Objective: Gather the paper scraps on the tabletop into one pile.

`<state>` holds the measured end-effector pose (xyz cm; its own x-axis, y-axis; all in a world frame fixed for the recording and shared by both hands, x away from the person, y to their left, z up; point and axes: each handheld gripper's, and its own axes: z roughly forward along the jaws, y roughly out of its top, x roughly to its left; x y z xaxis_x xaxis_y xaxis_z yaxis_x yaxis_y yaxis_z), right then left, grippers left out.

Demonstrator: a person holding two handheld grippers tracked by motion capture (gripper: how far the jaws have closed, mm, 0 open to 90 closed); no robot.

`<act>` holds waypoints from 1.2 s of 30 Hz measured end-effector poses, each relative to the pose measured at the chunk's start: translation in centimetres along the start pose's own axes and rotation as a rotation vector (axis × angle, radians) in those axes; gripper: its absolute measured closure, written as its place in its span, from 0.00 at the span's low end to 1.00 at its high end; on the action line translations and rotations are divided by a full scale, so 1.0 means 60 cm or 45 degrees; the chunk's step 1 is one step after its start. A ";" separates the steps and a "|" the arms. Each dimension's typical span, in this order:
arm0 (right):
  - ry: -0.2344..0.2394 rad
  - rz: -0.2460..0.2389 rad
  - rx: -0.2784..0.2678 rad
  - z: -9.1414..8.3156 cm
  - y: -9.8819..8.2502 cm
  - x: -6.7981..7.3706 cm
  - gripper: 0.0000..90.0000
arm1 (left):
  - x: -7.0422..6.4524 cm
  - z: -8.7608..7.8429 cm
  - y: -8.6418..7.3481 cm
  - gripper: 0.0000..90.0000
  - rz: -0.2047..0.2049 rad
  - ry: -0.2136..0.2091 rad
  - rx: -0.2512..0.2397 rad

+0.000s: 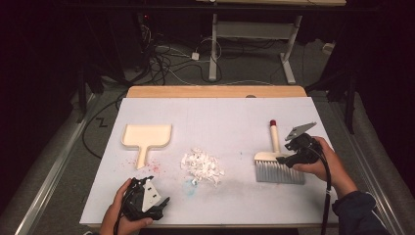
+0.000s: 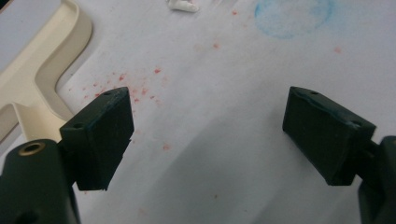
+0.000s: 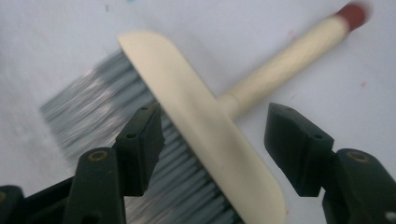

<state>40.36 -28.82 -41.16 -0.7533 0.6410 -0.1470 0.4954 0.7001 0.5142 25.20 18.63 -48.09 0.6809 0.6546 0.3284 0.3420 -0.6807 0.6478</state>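
A hand brush with a cream head, grey bristles and a red-tipped handle lies flat on the right of the white sheet. My right gripper hovers at its head. In the right gripper view the brush passes between the jaws of my right gripper, which stand apart from it, so the gripper is open. A pile of white paper scraps lies mid-table. A cream dustpan rests to the left. My left gripper sits at the front left, open and empty over bare sheet.
A faint blue stain and red specks mark the sheet in front of the scraps. The dustpan's handle lies just left of my left gripper. Beyond the table's wooden far edge are cables and desk legs on the floor.
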 end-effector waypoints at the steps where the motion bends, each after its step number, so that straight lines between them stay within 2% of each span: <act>1: -0.035 0.018 -0.025 -0.003 0.001 -0.001 0.39 | 0.001 -0.002 0.000 0.17 -0.011 -0.002 -0.014; 3: -0.094 0.055 -0.067 -0.006 0.001 -0.002 0.41 | 0.004 -0.006 0.001 0.17 -0.026 -0.006 -0.041; 7: -0.160 0.152 -0.144 0.002 0.001 -0.002 0.46 | 0.008 -0.013 0.001 0.17 -0.058 0.001 -0.089; 10: -0.183 0.196 -0.142 0.016 0.002 0.004 0.49 | 0.008 -0.015 0.002 0.17 -0.057 0.007 -0.093; 12: -0.173 0.232 -0.169 0.019 0.002 0.007 0.46 | 0.009 -0.015 0.001 0.17 -0.058 0.005 -0.095; 13: -0.173 0.231 -0.185 0.018 0.003 0.010 0.45 | 0.009 -0.015 0.001 0.17 -0.058 0.005 -0.096; 14: -0.202 0.219 -0.224 0.016 0.004 0.013 0.45 | 0.009 -0.014 0.001 0.17 -0.059 0.003 -0.095; 18: -0.254 0.210 -0.409 0.002 0.010 0.022 0.40 | 0.009 -0.013 0.002 0.17 -0.055 0.006 -0.091; 20: -0.261 0.219 -0.482 -0.005 0.010 0.024 0.35 | 0.009 -0.014 0.002 0.17 -0.051 0.007 -0.092; 22: -0.293 0.231 -0.560 -0.014 0.009 0.028 0.35 | 0.009 -0.015 0.001 0.17 -0.057 0.011 -0.095; 25: -0.298 0.218 -0.693 -0.034 0.005 0.039 0.33 | 0.009 -0.016 0.001 0.17 -0.050 0.019 -0.094; 27: -0.278 0.209 -0.763 -0.045 0.001 0.047 0.31 | 0.008 -0.016 0.001 0.17 -0.048 0.019 -0.094; 33: -0.287 0.153 -0.844 -0.059 -0.011 0.076 0.28 | 0.009 -0.016 0.001 0.17 -0.053 0.025 -0.098; 36: -0.293 0.147 -0.876 -0.066 -0.020 0.088 0.28 | 0.009 -0.017 0.002 0.17 -0.054 0.027 -0.102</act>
<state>34.06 -27.52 -39.21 -0.5654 0.8015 -0.1949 0.1252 0.3169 0.9401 24.97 19.24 -47.13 0.6527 0.6898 0.3133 0.3168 -0.6242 0.7142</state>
